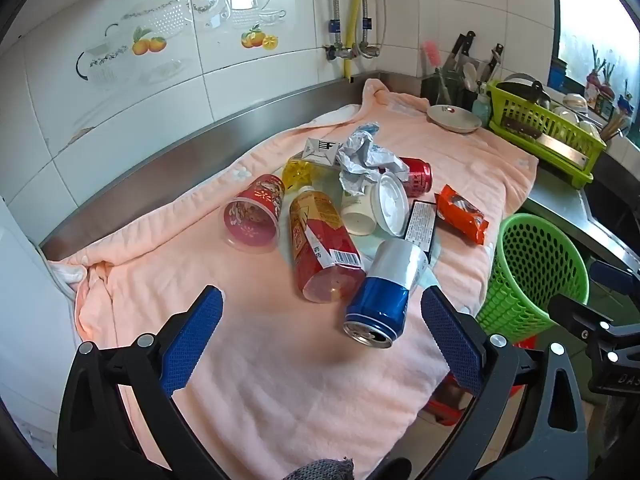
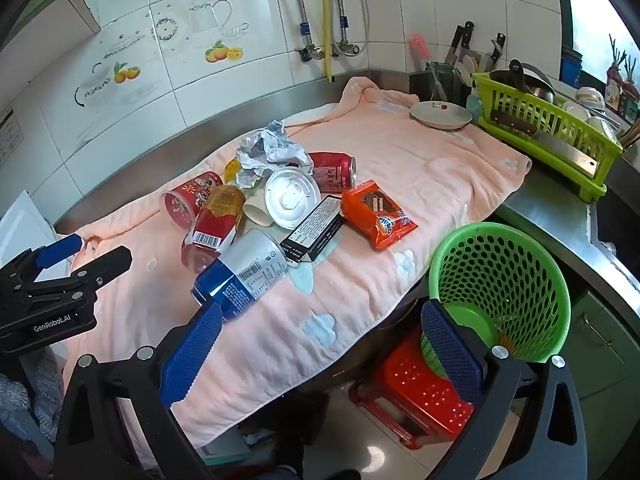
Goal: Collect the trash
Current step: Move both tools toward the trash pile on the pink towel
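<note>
A heap of trash lies on a pink towel (image 1: 260, 360): a blue and silver can (image 1: 384, 292) (image 2: 240, 276), a red and yellow bottle (image 1: 320, 248), a red cup (image 1: 254, 212), a white cup with lid (image 1: 380, 208), a red can (image 1: 418, 174), crumpled paper (image 1: 364, 156), a black box (image 1: 420, 226) and an orange snack packet (image 1: 460, 214) (image 2: 376, 214). My left gripper (image 1: 322, 320) is open, just short of the blue can. My right gripper (image 2: 320, 336) is open over the towel's front edge. A green mesh bin (image 2: 500, 280) (image 1: 532, 272) stands at the right.
A green dish rack (image 1: 544, 128) with dishes and a white plate (image 1: 454, 118) stand at the back right, with knives behind. A red stool (image 2: 420, 392) sits under the bin. Tiled wall and steel counter rim run along the back. A sink lies far right.
</note>
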`<state>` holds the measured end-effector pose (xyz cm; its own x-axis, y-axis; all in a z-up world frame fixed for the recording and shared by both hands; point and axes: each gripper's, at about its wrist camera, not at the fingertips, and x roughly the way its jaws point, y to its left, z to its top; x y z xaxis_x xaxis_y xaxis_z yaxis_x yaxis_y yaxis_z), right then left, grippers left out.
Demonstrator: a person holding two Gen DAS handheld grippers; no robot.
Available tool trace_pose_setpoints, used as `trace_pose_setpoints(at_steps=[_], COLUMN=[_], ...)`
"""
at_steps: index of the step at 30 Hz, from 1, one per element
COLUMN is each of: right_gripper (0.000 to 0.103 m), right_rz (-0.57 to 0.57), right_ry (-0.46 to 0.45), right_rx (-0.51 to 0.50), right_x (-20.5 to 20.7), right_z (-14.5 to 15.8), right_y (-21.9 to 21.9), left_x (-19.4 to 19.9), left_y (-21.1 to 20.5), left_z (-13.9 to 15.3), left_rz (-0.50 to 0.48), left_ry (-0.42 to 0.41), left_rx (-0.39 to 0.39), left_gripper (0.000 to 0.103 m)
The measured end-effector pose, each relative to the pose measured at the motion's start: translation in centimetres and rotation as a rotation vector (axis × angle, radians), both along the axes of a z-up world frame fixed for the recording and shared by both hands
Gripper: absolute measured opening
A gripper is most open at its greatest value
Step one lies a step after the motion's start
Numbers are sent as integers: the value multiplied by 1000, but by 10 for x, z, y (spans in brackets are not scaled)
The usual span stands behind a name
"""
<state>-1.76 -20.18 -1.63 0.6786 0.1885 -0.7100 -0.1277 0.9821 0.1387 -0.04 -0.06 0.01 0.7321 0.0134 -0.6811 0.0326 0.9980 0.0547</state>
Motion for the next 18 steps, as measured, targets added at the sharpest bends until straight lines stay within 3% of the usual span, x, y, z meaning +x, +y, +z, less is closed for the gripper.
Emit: trace_pose_setpoints(at_steps=[18], right_gripper=[97], right_rz=[10], right_ry=[-8], right_rx=[-4], right_x=[3], right_z=[-2], right_y=[8], left_x=[3], left_y=[6], left_z=[-1], left_rz=[8], left_ry=[4], left_rx=[-9], left_gripper=[98])
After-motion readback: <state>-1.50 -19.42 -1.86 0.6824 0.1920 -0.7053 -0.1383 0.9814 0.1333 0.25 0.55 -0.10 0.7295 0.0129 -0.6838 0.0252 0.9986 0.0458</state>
